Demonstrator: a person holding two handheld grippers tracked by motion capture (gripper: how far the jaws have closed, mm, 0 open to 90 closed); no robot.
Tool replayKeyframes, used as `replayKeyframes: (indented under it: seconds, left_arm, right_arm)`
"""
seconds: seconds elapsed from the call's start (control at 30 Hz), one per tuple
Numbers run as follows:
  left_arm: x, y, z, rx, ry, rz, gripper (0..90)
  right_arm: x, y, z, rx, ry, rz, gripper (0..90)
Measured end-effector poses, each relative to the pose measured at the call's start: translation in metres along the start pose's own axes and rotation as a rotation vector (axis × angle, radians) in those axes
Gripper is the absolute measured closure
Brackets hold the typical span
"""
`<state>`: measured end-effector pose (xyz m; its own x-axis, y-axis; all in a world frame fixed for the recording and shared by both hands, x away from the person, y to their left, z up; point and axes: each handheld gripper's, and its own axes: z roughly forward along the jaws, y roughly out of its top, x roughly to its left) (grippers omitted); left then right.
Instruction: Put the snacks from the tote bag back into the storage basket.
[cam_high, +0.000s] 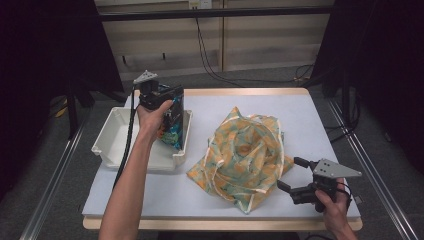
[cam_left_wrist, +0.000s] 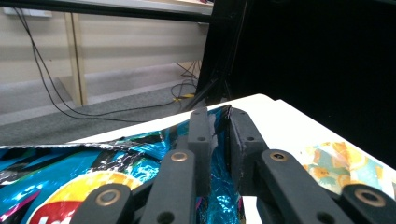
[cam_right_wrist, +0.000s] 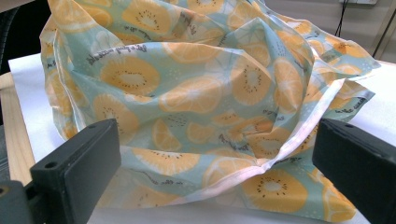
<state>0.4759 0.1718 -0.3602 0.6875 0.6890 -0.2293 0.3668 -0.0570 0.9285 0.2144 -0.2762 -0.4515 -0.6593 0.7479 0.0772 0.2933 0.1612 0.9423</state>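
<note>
A glossy blue snack bag with yellow and red print (cam_high: 172, 131) is held upright over the white rectangular plastic tray (cam_high: 112, 137) at the table's left side, its lower end inside the tray against the right wall. The left gripper (cam_high: 167, 107) is seen at the bag's top edge; in the left gripper view the foil's upper rim (cam_left_wrist: 219, 135) is pinched in the narrow gap between the two black jaws, which are nearly closed on it. The tray's left half lies bare. A crumpled fabric bag printed with orange slices on pale green, edged in white trim (cam_high: 245, 155), is spread over the middle of the pale grey table top (cam_high: 150, 192), well apart from the tray. The right gripper (cam_high: 290, 175) is held low near the table's front right corner, jaws spread wide and released, with the fabric's white hem (cam_right_wrist: 261, 168) lying between them but untouched. Bare table is left along the far edge and at the front left.
</note>
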Motion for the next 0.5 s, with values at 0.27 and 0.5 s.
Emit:
replayKeyframes:
  seconds: [0.27, 0.5]
  left_arm:
    - [-0.005, -0.005, 0.012, 0.038, 0.001, 0.029, 78.2]
    - [-0.005, -0.006, 0.013, 0.053, 0.003, 0.037, 73.3]
  right_arm:
    - [-0.001, -0.001, 0.0, 0.003, 0.002, -0.002, 0.5]
    - [-0.001, -0.001, -0.001, 0.004, -0.004, 0.003, 0.4]
